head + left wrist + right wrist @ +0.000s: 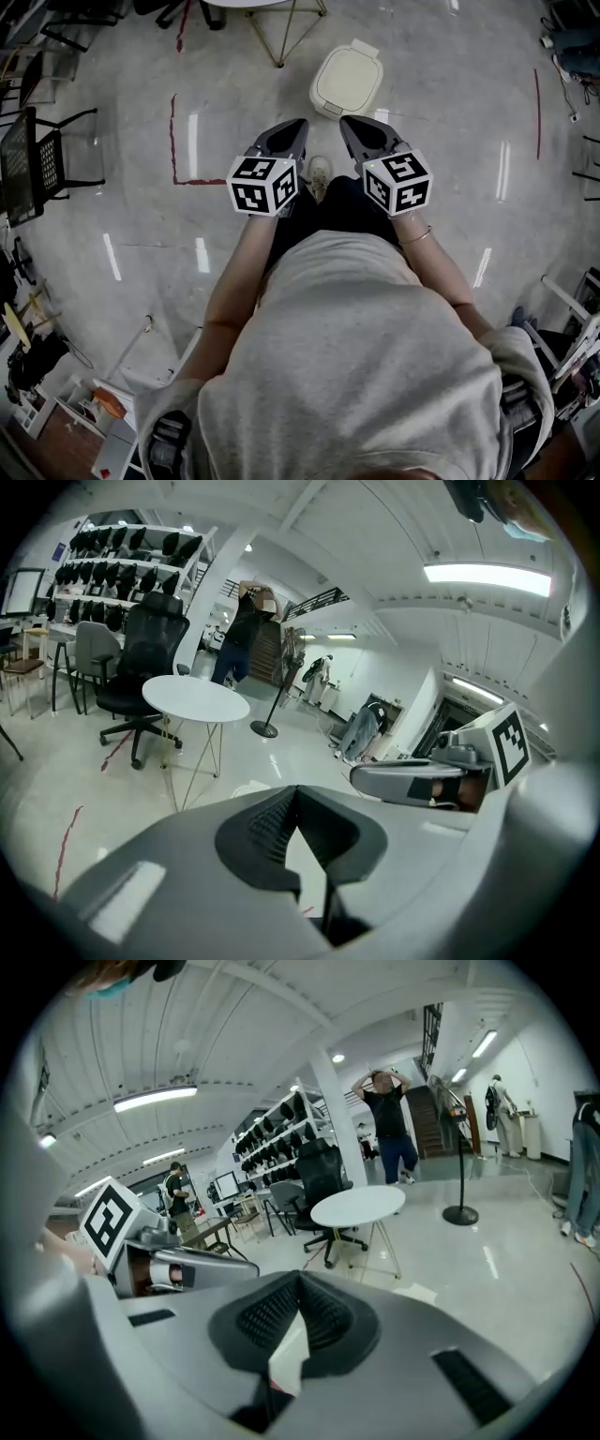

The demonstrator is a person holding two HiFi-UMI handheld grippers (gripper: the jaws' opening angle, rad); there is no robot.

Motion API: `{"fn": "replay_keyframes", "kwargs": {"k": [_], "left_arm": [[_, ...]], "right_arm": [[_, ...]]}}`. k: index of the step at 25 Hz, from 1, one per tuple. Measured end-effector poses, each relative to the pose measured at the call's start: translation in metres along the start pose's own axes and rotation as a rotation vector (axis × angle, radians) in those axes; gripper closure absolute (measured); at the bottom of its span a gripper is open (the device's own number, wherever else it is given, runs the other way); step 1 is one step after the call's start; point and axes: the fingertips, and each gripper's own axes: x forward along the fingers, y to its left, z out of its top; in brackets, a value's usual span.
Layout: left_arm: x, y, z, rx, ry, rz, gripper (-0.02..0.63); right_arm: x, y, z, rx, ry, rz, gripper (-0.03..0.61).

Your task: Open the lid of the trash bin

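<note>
**Bin may skid under a blind push**

The cream, rounded-rectangular plastic trash bin (347,82) stands on the floor just beyond both grippers, lid down. The left gripper (298,125) and right gripper (347,122) are pinched together and empty. Closed tips could slip off the lid, whose lifting edge is too small to make out.

Bright, even overhead light fills the room. In the head view the glossy floor (141,216) throws back white streaks of glare to the left and right of the trash bin (347,82); shadows on it are faint and soft-edged. That view dims toward its corners. Both gripper views are strongly fisheyed: straight lines bow and the corners go black. A ceiling strip light (487,574) burns out to white in the left gripper view. The fingers (272,827) close to the lens look soft, while the room behind them is sharper.
</note>
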Motion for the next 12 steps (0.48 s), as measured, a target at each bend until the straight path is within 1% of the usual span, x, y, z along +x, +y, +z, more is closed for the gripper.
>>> {"fn": "replay_keyframes", "kwargs": {"k": [3,7,10,12], "left_arm": [[0.015,0.002,-0.006,0.0,0.044,-0.025,0.604],[0.032,0.01,-0.02,-0.009,0.115,-0.047,0.604],[0.046,0.018,-0.03,-0.025,0.161,-0.065,0.604],[0.053,0.023,-0.038,-0.042,0.191,-0.078,0.604]], "right_arm": [[0.001,-0.015,-0.01,0.037,0.014,-0.033,0.571],[0.003,-0.032,-0.031,0.074,0.064,-0.08,0.571],[0.008,-0.046,-0.045,0.098,0.096,-0.111,0.571],[0.012,-0.053,-0.051,0.137,0.105,-0.127,0.571]]}}
